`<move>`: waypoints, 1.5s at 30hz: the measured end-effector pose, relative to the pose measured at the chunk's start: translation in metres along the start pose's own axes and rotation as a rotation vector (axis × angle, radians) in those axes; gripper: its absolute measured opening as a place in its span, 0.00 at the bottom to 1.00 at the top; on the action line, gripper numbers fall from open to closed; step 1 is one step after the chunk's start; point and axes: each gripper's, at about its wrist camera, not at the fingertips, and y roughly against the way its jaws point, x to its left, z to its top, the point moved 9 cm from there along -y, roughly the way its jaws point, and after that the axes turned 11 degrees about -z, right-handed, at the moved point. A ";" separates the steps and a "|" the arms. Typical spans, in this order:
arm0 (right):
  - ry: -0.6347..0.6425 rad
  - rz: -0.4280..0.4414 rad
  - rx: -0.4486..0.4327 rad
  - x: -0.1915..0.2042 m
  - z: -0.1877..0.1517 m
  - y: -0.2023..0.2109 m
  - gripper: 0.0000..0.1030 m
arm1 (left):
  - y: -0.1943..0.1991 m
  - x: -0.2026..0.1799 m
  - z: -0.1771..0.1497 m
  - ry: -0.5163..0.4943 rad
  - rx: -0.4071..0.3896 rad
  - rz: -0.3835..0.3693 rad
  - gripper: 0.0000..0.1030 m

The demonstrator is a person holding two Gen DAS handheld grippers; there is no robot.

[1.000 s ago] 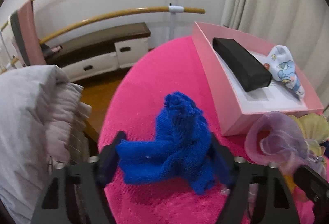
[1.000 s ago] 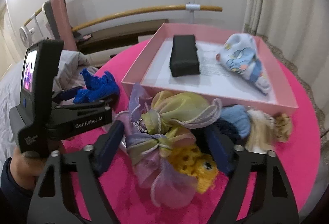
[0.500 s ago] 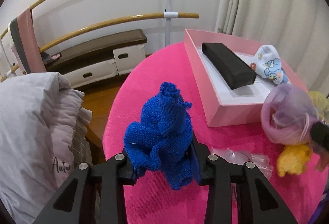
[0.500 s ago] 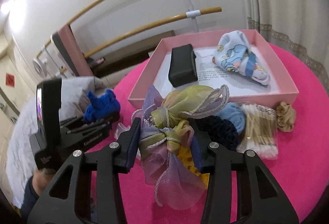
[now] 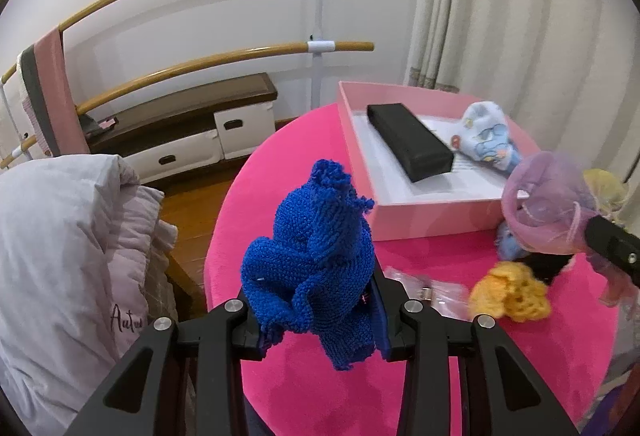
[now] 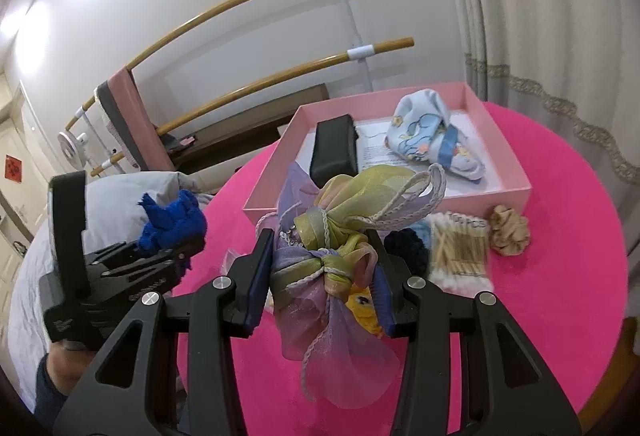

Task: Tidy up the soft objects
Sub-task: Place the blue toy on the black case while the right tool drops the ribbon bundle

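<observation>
My left gripper [image 5: 318, 310] is shut on a blue knitted piece [image 5: 312, 256] and holds it above the pink round table [image 5: 256, 196]; it also shows in the right wrist view [image 6: 172, 224]. My right gripper [image 6: 322, 284] is shut on a bundle of organza pouches [image 6: 340, 232], purple and yellow-green, lifted off the table; the bundle shows in the left wrist view [image 5: 548, 208]. A pink box [image 6: 508, 164] at the back holds a black case [image 6: 334, 152] and a blue printed cloth [image 6: 432, 136].
On the table lie a yellow crocheted piece [image 5: 508, 288], a dark knitted piece [image 6: 404, 244], a pack of cotton swabs [image 6: 460, 252], a beige scrunchie [image 6: 510, 230] and a clear plastic bag [image 5: 416, 284]. A grey quilt [image 5: 60, 256] lies left of the table.
Both grippers closed, the left on the blue knitted piece and the right on the pouch bundle, and both lifted them off the table.
</observation>
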 end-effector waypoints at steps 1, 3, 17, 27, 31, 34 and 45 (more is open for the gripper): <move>-0.002 -0.003 -0.004 -0.001 0.000 0.003 0.39 | 0.004 -0.003 0.001 -0.002 -0.002 -0.004 0.34; -0.003 -0.013 -0.013 -0.004 0.002 0.007 0.39 | 0.013 -0.010 0.003 -0.005 -0.008 -0.019 0.34; 0.012 -0.069 -0.095 -0.025 0.048 0.032 0.39 | 0.055 -0.050 0.043 -0.072 -0.074 -0.040 0.34; 0.048 -0.088 -0.134 -0.023 0.119 0.020 0.39 | 0.045 -0.066 0.119 -0.082 -0.111 -0.080 0.34; 0.045 -0.077 -0.116 -0.020 0.139 0.001 0.39 | 0.027 -0.069 0.145 -0.085 -0.101 -0.091 0.34; 0.048 -0.066 -0.099 -0.016 0.153 -0.016 0.40 | 0.010 -0.068 0.163 -0.076 -0.085 -0.100 0.34; 0.047 -0.065 -0.026 -0.017 0.173 -0.080 0.40 | -0.055 -0.062 0.220 -0.053 -0.039 -0.099 0.34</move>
